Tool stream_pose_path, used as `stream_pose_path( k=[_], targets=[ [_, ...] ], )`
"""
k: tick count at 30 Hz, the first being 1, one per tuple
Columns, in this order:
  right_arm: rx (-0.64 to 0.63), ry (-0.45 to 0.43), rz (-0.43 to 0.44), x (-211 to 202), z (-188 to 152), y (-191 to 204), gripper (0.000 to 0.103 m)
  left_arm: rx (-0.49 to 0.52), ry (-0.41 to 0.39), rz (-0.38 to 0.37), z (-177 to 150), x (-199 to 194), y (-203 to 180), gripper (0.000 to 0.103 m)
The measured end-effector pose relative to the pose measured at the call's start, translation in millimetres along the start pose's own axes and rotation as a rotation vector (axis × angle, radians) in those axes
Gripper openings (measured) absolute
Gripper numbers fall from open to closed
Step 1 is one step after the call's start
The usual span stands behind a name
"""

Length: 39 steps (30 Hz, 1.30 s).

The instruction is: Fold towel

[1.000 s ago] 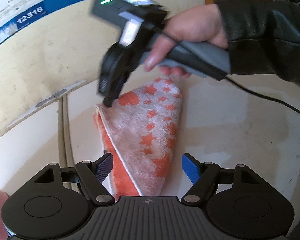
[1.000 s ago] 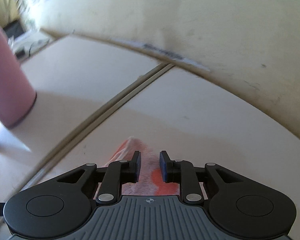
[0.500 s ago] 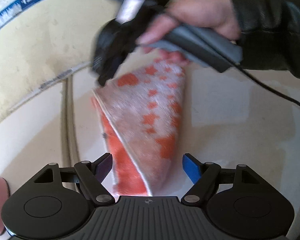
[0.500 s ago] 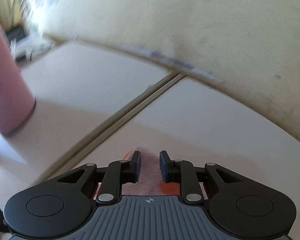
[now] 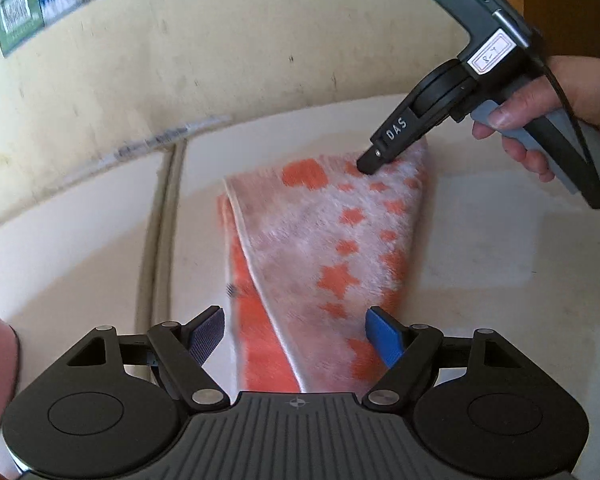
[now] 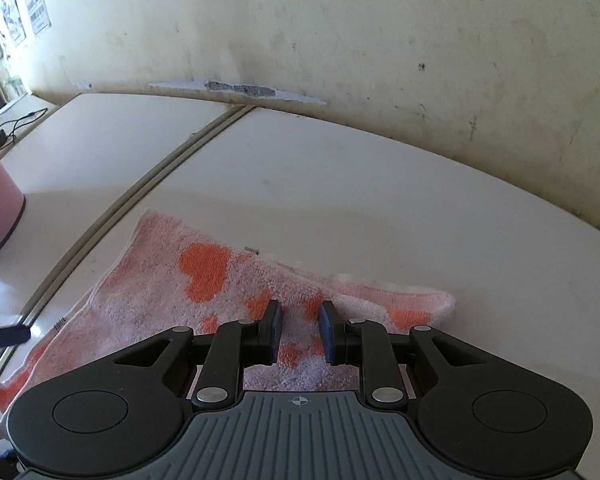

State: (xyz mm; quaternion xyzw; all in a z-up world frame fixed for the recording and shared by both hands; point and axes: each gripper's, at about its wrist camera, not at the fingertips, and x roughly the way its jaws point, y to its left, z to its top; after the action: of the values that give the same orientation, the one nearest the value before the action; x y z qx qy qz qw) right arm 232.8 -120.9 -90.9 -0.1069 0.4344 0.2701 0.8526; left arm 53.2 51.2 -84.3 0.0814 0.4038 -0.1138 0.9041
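Below, cream table (image 6: 340, 184), seam (image 6: 172, 160); scuffed wall (image 6: 300, 32) behind.

Both wrist views look steeply down, close over the same folded towel (image 5: 332, 248), from opposite ends.

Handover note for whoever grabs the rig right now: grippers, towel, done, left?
Left gripper: jaws wide open, hovering over the near end of the towel, holding nothing.
Right gripper: jaws narrow with a gap, tips low over the towel's far corner; no pinch visible.
Towel: lies folded on the white table, top layer skewed, an orange strip of the lower layer showing along one side.
Done: at least one fold.
Left: square up the edges, probably another fold.
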Motion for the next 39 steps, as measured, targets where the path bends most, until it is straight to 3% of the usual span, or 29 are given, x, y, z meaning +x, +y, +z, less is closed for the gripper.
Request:
stream_pose_path(
  k=[6, 15, 17, 22, 26, 27, 31, 32, 33, 39],
  targets=[
    [-0.024, 0.067, -0.026, -19.2, -17.2, -2.0, 0.021, -0.035, 0.055, -0.085, -10.5, 1.9, 0.6, 0.079],
    [0.018, 0.107, -0.038, -68.1, -78.4, -1.0, 0.021, 0.041, 0.037, -0.073, -24.9, -17.1, -25.3, 0.079],
    [0.040, 0.092, -0.045, -78.1, -89.4, 1.1, 0.022, 0.033, 0.020, -0.056, -22.1, -24.4, -28.9, 0.079],
    [0.175, -0.045, -0.103, -114.6, -124.5, 8.9, 0.022, -0.016, -0.021, -0.019, -10.9, -49.1, -37.4, 0.080],
    [0.222, -0.103, -0.097, -141.5, -148.3, 18.9, 0.024, -0.062, -0.031, 0.026, -8.0, -69.5, -50.5, 0.080],
    [0.224, -0.117, -0.103, -148.9, -155.7, 22.6, 0.031, -0.069, -0.033, 0.039, -7.9, -72.9, -55.0, 0.080],
    [0.216, -0.165, -0.130, -173.4, -177.2, 37.2, 0.083, -0.086, -0.040, 0.057, -9.7, -80.9, -69.0, 0.080],
    [0.210, -0.171, -0.132, -177.0, -180.1, 39.9, 0.090, -0.095, -0.043, 0.055, -10.9, -83.2, -73.9, 0.080],
    [0.198, -0.182, -0.137, -182.8, -184.0, 43.5, 0.103, -0.103, -0.046, 0.052, -12.5, -85.7, -79.1, 0.080],
    [0.215, -0.226, -0.195, -203.8, -201.0, 52.2, 0.103, -0.126, -0.064, 0.069, -18.2, -98.8, -97.9, 0.080]
  ],
)
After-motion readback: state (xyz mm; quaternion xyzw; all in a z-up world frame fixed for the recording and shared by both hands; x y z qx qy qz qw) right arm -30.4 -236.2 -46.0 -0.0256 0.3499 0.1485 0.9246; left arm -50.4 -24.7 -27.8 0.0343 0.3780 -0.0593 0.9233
